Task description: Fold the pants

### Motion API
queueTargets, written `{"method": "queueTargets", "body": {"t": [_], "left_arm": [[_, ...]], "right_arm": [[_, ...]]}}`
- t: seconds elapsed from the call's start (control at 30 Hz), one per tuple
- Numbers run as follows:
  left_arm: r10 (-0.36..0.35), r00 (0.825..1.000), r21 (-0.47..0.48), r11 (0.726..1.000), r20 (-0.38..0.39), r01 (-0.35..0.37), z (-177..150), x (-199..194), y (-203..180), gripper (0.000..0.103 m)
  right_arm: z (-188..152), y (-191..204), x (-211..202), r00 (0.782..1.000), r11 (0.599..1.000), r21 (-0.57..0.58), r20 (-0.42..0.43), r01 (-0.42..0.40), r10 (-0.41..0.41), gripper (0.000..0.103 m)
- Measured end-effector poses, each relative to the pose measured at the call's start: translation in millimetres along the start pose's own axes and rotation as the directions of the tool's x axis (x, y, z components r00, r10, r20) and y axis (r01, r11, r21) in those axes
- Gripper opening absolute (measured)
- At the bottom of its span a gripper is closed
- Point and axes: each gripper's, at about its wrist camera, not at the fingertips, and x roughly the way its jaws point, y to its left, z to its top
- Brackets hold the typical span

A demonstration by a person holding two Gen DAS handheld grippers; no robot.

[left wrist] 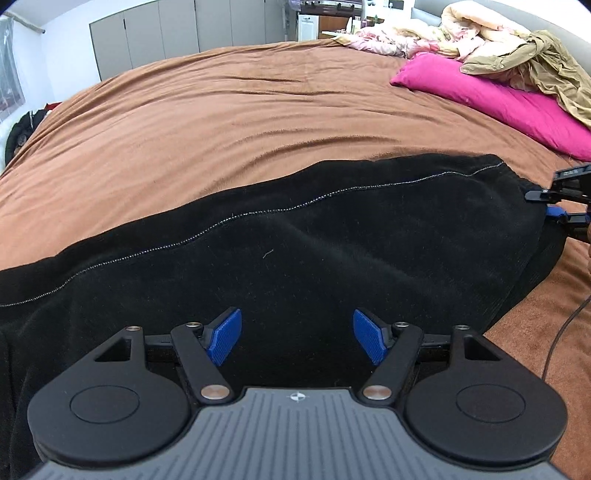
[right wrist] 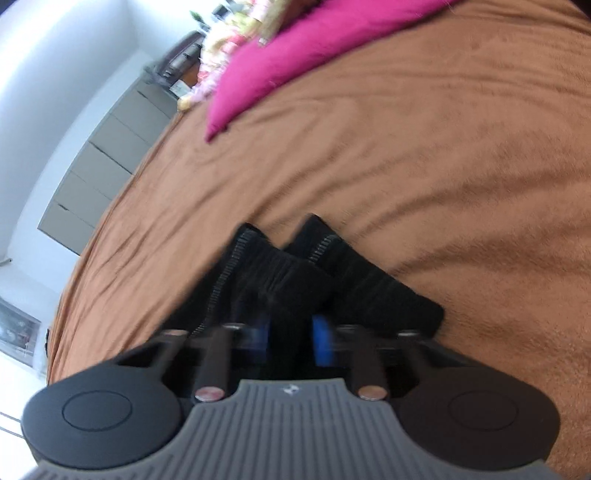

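Observation:
Black pants [left wrist: 314, 236] lie stretched across the brown bedspread [left wrist: 221, 122], a pale stitched seam running along them. My left gripper [left wrist: 297, 338] hovers just above the cloth near its front edge, jaws wide open and empty. My right gripper [left wrist: 546, 203] shows at the far right of the left wrist view, at the pants' right end. In the blurred right wrist view my right gripper [right wrist: 291, 332] is shut on a bunch of the black pants [right wrist: 295, 273], with two cuffed ends sticking out ahead of the fingers.
A magenta pillow [left wrist: 491, 99] lies at the back right, with a tan garment [left wrist: 543, 70] and a floral quilt [left wrist: 424, 37] behind it. Grey wardrobes [left wrist: 177, 33] stand beyond the bed. A black cable [left wrist: 561, 332] runs over the bed's right side.

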Motion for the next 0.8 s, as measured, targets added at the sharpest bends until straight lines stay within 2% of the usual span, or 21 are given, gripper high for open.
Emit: {"method": "queueTargets", "body": {"t": [0.1,0.2,0.3,0.4,0.47,0.53,0.57,0.63,0.67,0.73,0.8], "left_arm": [[-0.018,1.000,-0.008,1.000,0.023,0.018,0.9,-6.3,1.0,0.081],[-0.040,0.998,-0.020,0.999,0.051,0.041,3.0,-12.2,1.5,0.081],[-0.059,0.996,-0.031,0.998,0.065,0.061,3.7,-13.6,-0.6,0.081],[-0.049,0.998,-0.024,0.998,0.032,0.050,2.2,-3.9,-6.1,0.081],[-0.027,1.000,-0.009,1.000,-0.009,0.027,-0.2,8.1,-9.5,0.081],[-0.013,0.999,0.001,1.000,-0.042,0.013,-3.3,18.0,-11.5,0.079],[-0.014,0.999,0.001,1.000,-0.049,0.014,-5.3,20.7,-10.9,0.078],[-0.020,0.999,-0.008,1.000,-0.042,0.020,-6.8,20.5,-8.8,0.078],[-0.027,0.999,-0.022,0.999,-0.037,0.026,-6.5,19.6,-7.0,0.078],[-0.050,0.999,-0.069,0.996,-0.016,0.049,-5.4,17.0,-1.1,0.078],[-0.076,0.997,-0.136,0.988,-0.003,0.075,-3.2,16.8,5.3,0.078]], "right_arm": [[2.9,-8.9,-19.6,0.995,0.995,0.020,0.035,-0.093,0.093,0.008],[4.6,-18.5,-48.7,0.983,0.984,0.038,0.069,-0.175,0.172,0.008],[5.7,-31.4,-67.4,0.973,0.974,0.061,0.092,-0.216,0.210,0.008],[1.9,-42.4,-65.7,0.978,0.978,0.068,0.084,-0.198,0.193,0.008],[-4.3,-47.8,-49.7,0.991,0.991,0.054,0.048,-0.126,0.124,0.009],[-12.0,-54.8,-34.9,0.996,0.995,0.045,0.018,-0.094,0.093,0.009],[-12.8,-56.4,-34.7,0.994,0.994,0.046,0.021,-0.104,0.103,0.013],[-11.2,-58.5,-46.1,0.986,0.985,0.063,0.047,-0.160,0.158,0.030],[-9.7,-59.4,-52.2,0.984,0.984,0.059,0.066,-0.168,0.164,0.044],[-9.2,-58.9,-70.6,0.983,0.989,0.028,0.116,-0.147,0.143,0.046],[-10.5,-64.5,-77.7,0.985,0.989,0.040,0.111,-0.141,0.136,0.046]]}}
